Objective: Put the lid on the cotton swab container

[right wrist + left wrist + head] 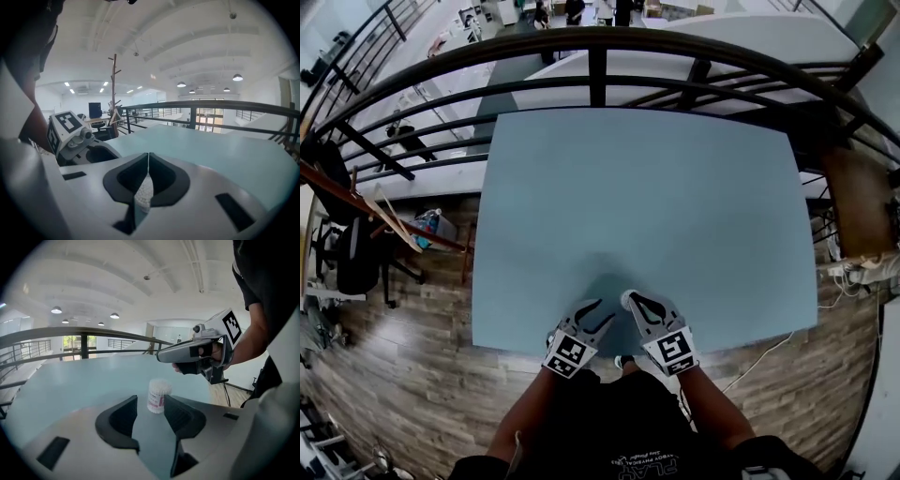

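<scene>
Seen from above, a wooden floor (403, 375) is running along the left side. A dark metal railing (600, 42) is curving around the far edge of a pale blue surface (637, 197). At the near edge of that surface a person is holding two grippers side by side, with both forearms reaching in from the bottom.

The left gripper (602, 313) is pointing forward and toward the right, with its marker cube (570, 354) facing up. Its jaws are standing spread apart and are pressing on nothing.

In the left gripper view, the cotton swab container (158, 395) is standing upright on the surface just beyond the jaw tips. It is framed in the gap between them and is sitting nearer the right-hand jaw; whether it is touching that jaw cannot be told. It is a small tub with a pink label, and white swab tips are showing at its open top.

Above the container and to its right, the right gripper (634, 301) is hovering, angled down and toward the left. Its jaws are pressed together at the tips. In the right gripper view, the bumpy white heads of the swabs are showing through the gap behind those closed tips, so the container is sitting below that gripper's jaws, not between them. From above, the container is hidden under the grippers.
</scene>
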A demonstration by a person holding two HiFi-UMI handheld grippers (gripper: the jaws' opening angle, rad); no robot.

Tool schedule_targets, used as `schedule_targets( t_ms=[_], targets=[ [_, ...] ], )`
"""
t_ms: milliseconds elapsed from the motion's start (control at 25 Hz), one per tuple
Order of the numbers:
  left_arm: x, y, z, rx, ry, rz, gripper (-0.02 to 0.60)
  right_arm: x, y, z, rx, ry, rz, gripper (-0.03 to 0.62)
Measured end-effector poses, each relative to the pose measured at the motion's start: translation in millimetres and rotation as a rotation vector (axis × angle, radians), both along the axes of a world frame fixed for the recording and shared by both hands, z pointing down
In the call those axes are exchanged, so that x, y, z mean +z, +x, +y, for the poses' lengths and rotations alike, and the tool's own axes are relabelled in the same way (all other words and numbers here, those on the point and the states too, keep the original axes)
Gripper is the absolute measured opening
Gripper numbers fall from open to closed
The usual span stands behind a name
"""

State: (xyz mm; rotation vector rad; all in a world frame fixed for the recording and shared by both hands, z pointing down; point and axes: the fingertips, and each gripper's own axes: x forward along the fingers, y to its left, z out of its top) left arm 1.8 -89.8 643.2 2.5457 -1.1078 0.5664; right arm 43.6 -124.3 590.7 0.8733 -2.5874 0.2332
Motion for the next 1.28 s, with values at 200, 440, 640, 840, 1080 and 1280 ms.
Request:
schedule_targets(
  t_ms=[200, 440, 640, 840, 1080, 1280],
  targets=[
    [-44.1, -22.2, -8.9, -0.066, 0.085, -0.001, 0.155, -32.0, -10.1, -3.1, -0.011, 0.086, -0.035, 0.02],
    [-100.4, -36.3, -22.9, -0.136, 0.198, 0.016, 0.087, -64.3, -12.1, -8.4, 0.027, 0.131, -0.064, 0.02],
    [-129.5, -42.2, -33.8, -0.185, 0.26, 0.055, 0.026, -87.3, -12.7, -12.9, 0.04, 0.186, -0.078, 0.02],
    [-147.9, -46.4, -40.1, -0.213, 0.272, 0.108, 0.012, -106.3, -10.1, -17.2, 0.077, 0.228, -0.107, 0.02],
    [-159.6, -44.9, -40.6, -0.218, 0.262, 0.142, 0.012, -121.9, -3.8, -23.5, 0.117, 0.263, -0.135, 0.018],
    [-165.0, -43.6, -39.9, -0.221, 0.265, 0.153, 0.012, -131.1, -4.0, -25.1, 0.115, 0.294, -0.144, 0.017]
  ],
)
